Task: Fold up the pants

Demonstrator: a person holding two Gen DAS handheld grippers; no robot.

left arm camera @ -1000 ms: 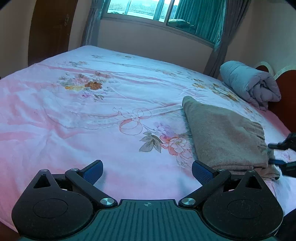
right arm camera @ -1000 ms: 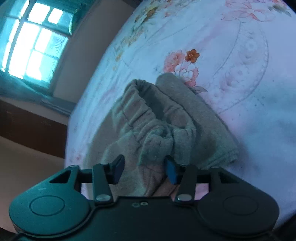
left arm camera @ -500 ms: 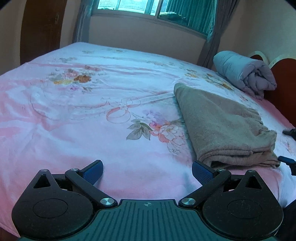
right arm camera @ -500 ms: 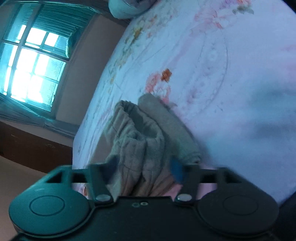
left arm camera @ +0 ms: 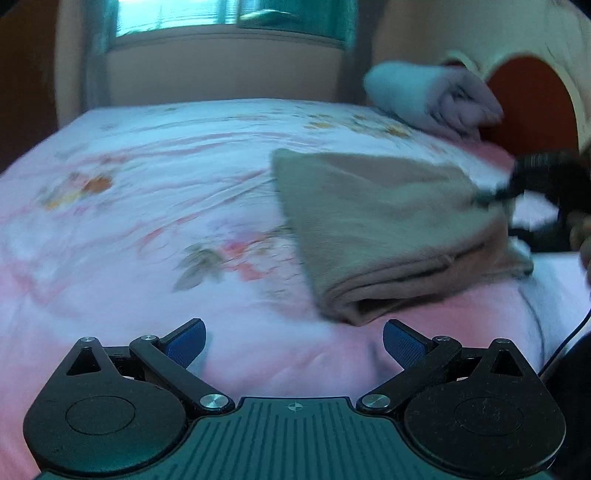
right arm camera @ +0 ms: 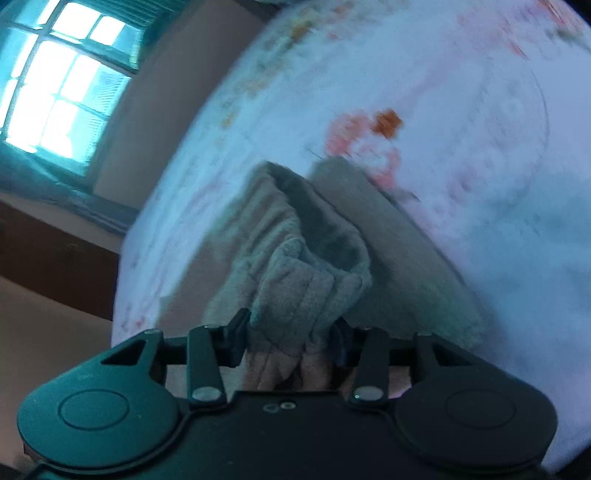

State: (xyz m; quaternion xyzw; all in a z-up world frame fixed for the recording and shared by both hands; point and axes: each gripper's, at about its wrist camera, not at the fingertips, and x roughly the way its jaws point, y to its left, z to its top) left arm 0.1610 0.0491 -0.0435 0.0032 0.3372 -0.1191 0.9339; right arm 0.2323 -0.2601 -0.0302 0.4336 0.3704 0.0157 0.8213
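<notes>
right claw grips the waistband of folded tan pants on a floral bed

the left gripper (left arm camera: 293,341) hovers low over the pink floral bedsheet (left arm camera: 147,206), its blue-padded fingers (left arm camera: 186,341) spread wide with nothing between them and bare sheet beneath. the folded pants (left arm camera: 376,221) lie just ahead and to the right of this gripper, a tan stack with its folded edge facing the camera, not touching the pads.

at the far right end of the pants, the right gripper (left arm camera: 491,195) appears in the left view as a dark blurred shape at the fabric's edge. in the right wrist view, the right gripper (right arm camera: 291,334) has its fingers (right arm camera: 236,336) drawn in narrow around a bunched, gathered waistband (right arm camera: 306,291), cloth filling the gap and pressing both pads. the pants (right arm camera: 406,254) spread away from it across the bedsheet (right arm camera: 480,110).

beyond the pants, a rolled grey quilt (left arm camera: 428,98) rests against the red headboard (left arm camera: 532,103). left of the pants the sheet is open up to the wall below the window (left arm camera: 229,16). both views are motion-blurred.
</notes>
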